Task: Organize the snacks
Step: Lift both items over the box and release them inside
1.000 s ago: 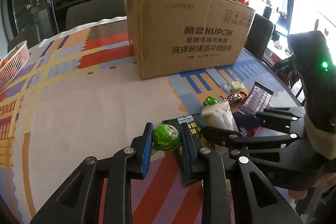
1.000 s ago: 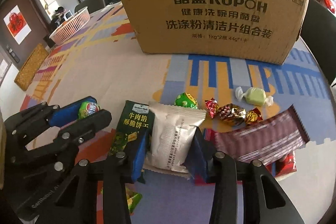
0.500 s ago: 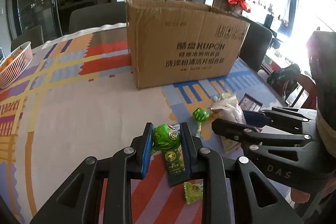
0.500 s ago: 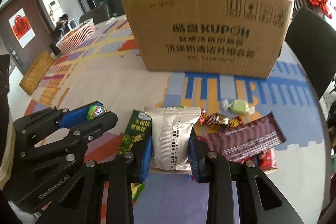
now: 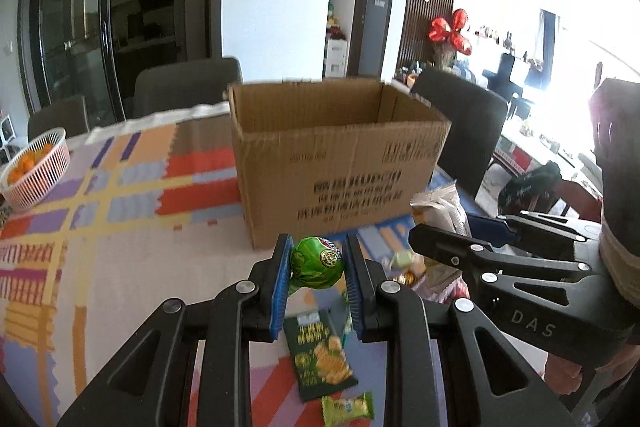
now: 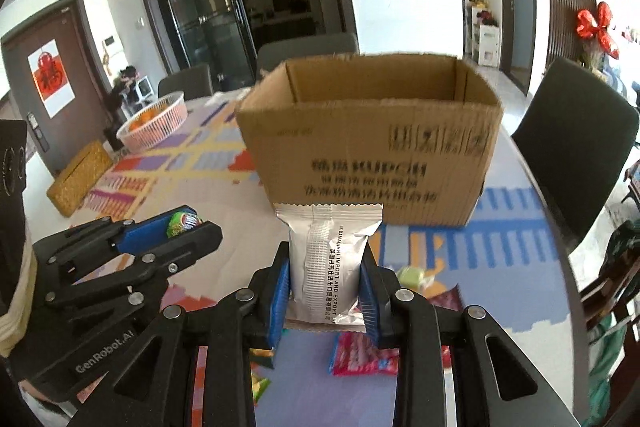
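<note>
My left gripper (image 5: pixel 318 279) is shut on a green wrapped lollipop (image 5: pixel 317 263) and holds it above the table, short of the open cardboard box (image 5: pixel 340 163). My right gripper (image 6: pixel 325 291) is shut on a silver snack packet (image 6: pixel 326 259), upright, also lifted and facing the box (image 6: pixel 372 155). Each gripper shows in the other's view: the right one (image 5: pixel 460 227) with the packet (image 5: pixel 442 207), the left one (image 6: pixel 176 227) with the lollipop (image 6: pixel 182 221). The box's inside looks empty from here.
On the patterned tablecloth below lie a dark green biscuit pack (image 5: pixel 320 359), a small green sweet (image 5: pixel 348 407), a pale green candy (image 6: pixel 412 277) and a red-pink wrapper (image 6: pixel 364 355). A white basket of oranges (image 5: pixel 34 167) stands far left. Dark chairs ring the table.
Both grippers have risen from the table with their snacks and moved toward the box; its open top now shows. The remaining snacks lie farther below.
</note>
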The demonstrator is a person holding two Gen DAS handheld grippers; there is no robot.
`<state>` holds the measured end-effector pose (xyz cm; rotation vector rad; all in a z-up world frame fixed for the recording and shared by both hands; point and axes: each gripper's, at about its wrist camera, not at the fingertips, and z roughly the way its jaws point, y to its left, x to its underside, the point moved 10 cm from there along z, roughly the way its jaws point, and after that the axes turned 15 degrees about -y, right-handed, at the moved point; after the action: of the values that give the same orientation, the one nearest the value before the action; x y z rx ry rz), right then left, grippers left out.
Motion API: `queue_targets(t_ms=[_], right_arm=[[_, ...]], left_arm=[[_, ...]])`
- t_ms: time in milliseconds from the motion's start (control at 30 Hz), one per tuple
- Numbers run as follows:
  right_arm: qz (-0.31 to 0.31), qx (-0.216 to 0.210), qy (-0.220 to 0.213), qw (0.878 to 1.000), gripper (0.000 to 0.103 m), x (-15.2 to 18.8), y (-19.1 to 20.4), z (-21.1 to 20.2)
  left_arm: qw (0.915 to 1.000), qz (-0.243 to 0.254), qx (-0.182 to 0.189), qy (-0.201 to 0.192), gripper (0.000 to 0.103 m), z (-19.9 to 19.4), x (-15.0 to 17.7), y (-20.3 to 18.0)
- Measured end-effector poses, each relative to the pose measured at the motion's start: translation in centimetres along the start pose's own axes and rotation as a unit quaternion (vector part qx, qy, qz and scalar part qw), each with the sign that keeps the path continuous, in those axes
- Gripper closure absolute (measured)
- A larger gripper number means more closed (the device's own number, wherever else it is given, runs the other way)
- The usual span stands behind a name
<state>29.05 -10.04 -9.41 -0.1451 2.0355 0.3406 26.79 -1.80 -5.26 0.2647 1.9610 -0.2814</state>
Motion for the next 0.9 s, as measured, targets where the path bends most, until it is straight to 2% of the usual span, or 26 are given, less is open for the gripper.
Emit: queue_targets(t_ms=[433,900], right_arm=[[-0.001,0.017,-0.077,0.997,0.071,-8.4,-2.1,-0.7],[-0.004,0.03,-0.095,0.995,0.071,-13.8,-4.1,1.4]], left_arm=[[0.9985,0.011,-0.009,-0.054,0.077,1.4,-7.7,-0.2],[0.9974,0.027,-0.02,-0.064,0.077,5.4,-12.6,0.6]])
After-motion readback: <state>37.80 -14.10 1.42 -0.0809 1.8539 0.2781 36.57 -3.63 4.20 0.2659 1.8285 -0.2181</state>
